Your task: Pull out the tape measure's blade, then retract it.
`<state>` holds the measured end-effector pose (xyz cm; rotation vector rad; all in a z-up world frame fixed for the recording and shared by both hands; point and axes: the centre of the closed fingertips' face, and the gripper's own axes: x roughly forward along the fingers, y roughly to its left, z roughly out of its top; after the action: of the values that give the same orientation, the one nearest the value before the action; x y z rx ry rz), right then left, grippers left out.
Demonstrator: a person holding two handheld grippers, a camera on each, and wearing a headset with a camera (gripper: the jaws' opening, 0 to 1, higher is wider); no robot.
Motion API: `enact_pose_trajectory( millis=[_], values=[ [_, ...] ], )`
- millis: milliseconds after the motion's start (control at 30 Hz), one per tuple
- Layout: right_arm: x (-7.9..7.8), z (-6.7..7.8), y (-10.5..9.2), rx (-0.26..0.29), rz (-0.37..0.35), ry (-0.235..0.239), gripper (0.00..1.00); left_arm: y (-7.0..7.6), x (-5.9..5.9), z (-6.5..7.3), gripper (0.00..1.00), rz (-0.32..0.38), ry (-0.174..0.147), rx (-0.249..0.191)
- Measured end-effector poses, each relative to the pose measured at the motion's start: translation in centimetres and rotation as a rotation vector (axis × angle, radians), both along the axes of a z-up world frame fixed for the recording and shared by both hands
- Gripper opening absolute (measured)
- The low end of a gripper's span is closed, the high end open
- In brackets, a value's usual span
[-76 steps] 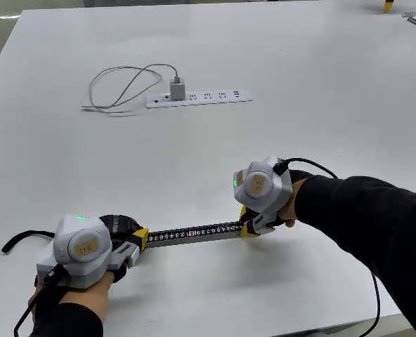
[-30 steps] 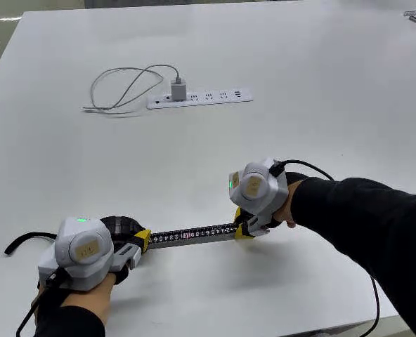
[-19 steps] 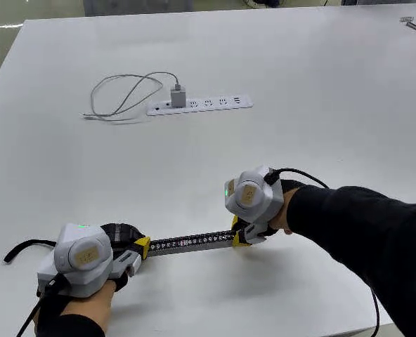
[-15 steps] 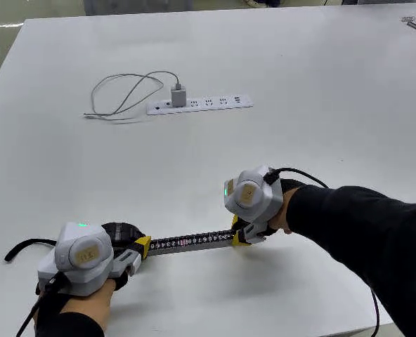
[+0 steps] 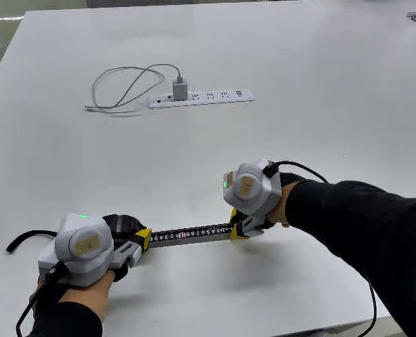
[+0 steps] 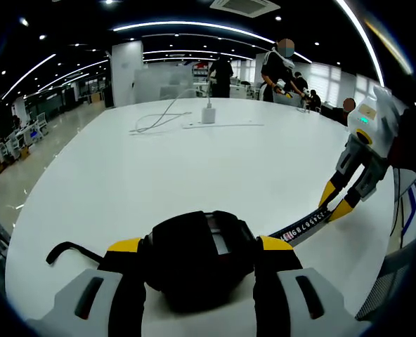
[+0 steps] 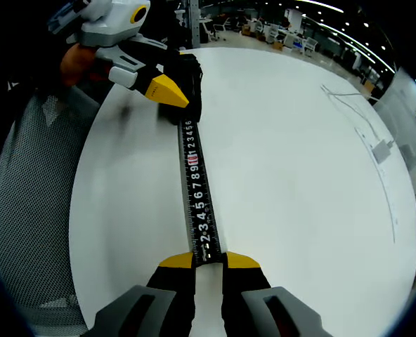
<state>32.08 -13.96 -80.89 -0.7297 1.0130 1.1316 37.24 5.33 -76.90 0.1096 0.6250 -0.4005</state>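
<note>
Left gripper clamping black tape measure, right gripper pinching numbered blade

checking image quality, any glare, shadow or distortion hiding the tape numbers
Head view: even light, soft shadows on the table, blade numbers tiny. Right gripper view: fisheye curves the table edge, numbers sharp. Left gripper view: case dark, little detail.

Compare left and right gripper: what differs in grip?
The left gripper clamps the black case; the right gripper pinches the blade's end. The left gripper's jaws stand wide around the case; the right gripper's nearly meet. Both are yellow-tipped and face each other along the blade.
</note>
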Motion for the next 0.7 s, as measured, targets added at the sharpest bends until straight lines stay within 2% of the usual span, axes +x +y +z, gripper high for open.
enact_pose_trajectory(
  millis=[300,533,700],
  values=[
    [-0.04,0.05,0.50,0.008,0.030,-0.010,0.10,-0.05,0.02,0.01,0.58,-0.015,0.002,0.002],
    [0.05,0.03,0.80,0.005,0.014,0.008,0.10,-0.04,0.10,0.01,0.58,-0.017,0.000,0.000],
    [0.04,0.00,0.91,-0.004,0.021,0.005,0.10,-0.04,0.10,-0.01,0.58,-0.017,0.001,0.000]
  ],
)
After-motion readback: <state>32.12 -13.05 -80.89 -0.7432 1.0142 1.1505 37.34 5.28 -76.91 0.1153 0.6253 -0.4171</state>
